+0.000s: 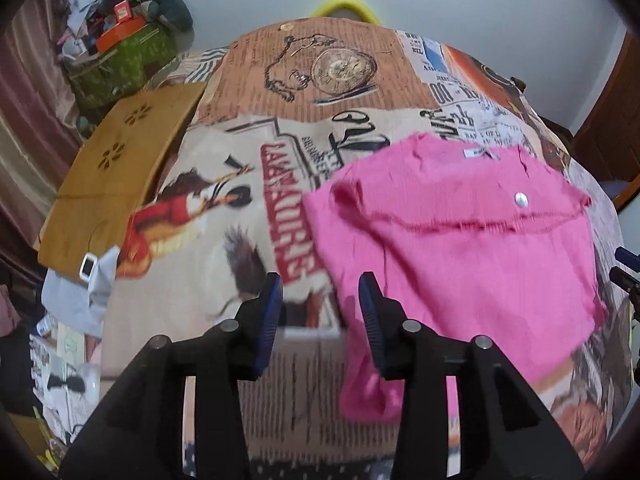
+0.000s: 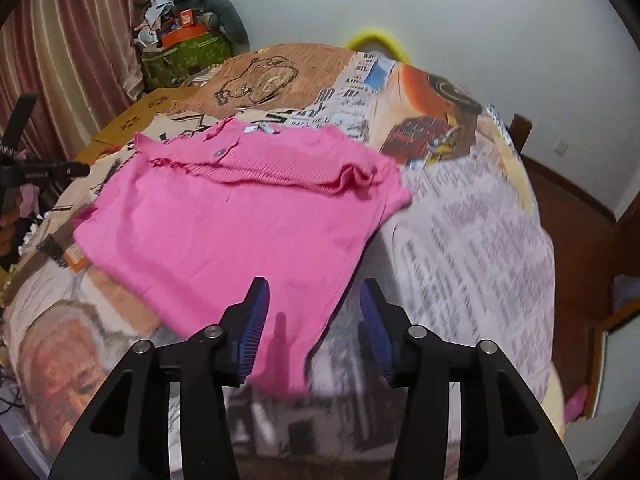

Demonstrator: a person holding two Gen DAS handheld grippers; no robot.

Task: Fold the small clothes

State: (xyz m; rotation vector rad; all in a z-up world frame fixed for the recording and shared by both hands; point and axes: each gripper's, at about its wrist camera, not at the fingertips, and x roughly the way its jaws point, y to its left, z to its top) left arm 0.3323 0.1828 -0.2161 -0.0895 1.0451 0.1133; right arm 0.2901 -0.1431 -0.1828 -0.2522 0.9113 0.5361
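A small pink knit top (image 1: 460, 248) with a silver button lies spread on the printed bedsheet (image 1: 248, 92); it also shows in the right wrist view (image 2: 240, 224). My left gripper (image 1: 320, 312) is open and empty, hovering over the top's near left hem corner. My right gripper (image 2: 312, 320) is open and empty, just above the top's near right hem corner. The top's neckline with its white label points away from me. Its sleeves are folded in.
A mustard cloth (image 1: 120, 184) lies at the bed's left side. A green box piled with clutter (image 1: 124, 56) stands at the far left by the curtain. A yellow ring (image 1: 346, 6) peeks over the far edge. A wooden bed frame (image 2: 576, 216) lies right.
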